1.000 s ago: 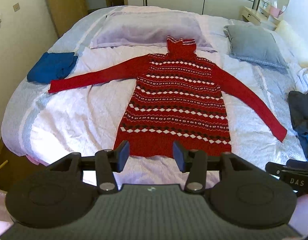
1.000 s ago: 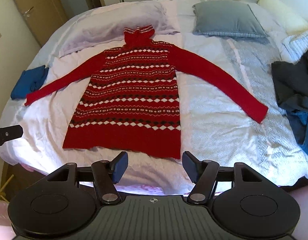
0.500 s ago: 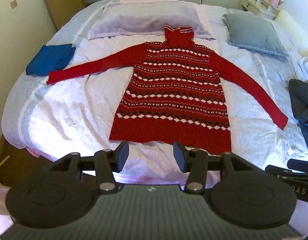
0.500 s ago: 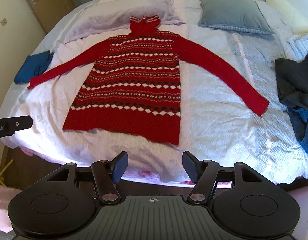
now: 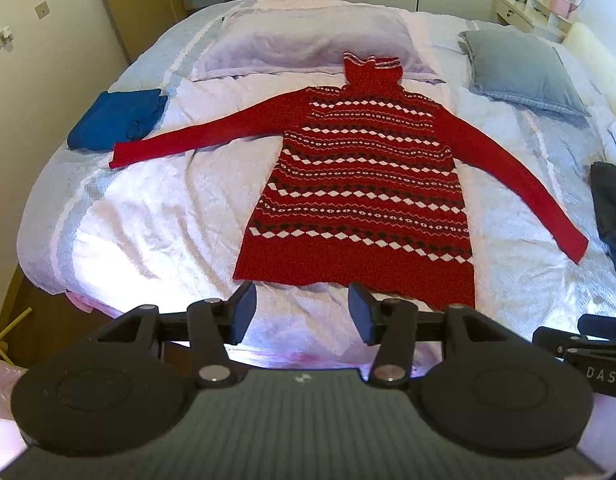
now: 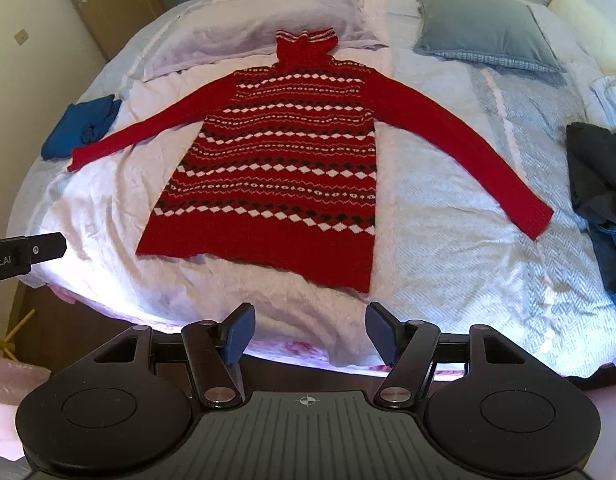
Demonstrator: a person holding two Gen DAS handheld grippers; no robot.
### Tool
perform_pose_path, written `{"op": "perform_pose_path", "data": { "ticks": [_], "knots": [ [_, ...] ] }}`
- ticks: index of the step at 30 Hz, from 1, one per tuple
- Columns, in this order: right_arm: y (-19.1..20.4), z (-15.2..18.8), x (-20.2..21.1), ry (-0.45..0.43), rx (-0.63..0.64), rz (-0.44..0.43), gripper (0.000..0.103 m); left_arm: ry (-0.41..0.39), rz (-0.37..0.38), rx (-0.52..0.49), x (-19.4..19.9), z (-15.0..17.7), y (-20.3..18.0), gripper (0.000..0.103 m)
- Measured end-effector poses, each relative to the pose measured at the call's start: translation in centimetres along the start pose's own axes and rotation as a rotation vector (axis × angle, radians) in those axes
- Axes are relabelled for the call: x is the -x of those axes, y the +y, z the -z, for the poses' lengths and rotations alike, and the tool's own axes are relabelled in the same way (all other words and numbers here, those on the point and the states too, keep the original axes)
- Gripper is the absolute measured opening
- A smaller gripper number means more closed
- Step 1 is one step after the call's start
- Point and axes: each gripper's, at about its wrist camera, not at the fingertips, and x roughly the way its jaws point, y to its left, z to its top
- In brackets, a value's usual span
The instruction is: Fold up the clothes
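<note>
The red patterned sweater (image 5: 364, 196) lies flat on the bed (image 5: 148, 216), sleeves spread, not folded yet. My left tongs (image 5: 302, 312) are opening, empty; my right tongs (image 6: 310, 334) stand wide, empty. One blue garment (image 5: 116, 124) already looks folded.

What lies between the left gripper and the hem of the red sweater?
Only bare white bedcover lies between the opening left gripper and the red sweater, in the left wrist view.
</note>
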Motion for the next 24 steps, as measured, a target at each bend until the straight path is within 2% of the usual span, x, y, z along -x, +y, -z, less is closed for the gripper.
{"op": "perform_pose_path", "data": {
  "ticks": [17, 24],
  "knots": [
    [0.2, -0.2, -0.4, 0.015, -0.01, 0.003, 0.067, 0.026, -0.02, -0.009, -0.6, 0.4, 0.1, 0.05],
    [1.5, -0.7, -1.3, 0.03, 0.023, -0.017, 0.067, 0.042, -0.049, 0.033, -1.2, 0.5, 2.1, 0.05]
  ]
}}
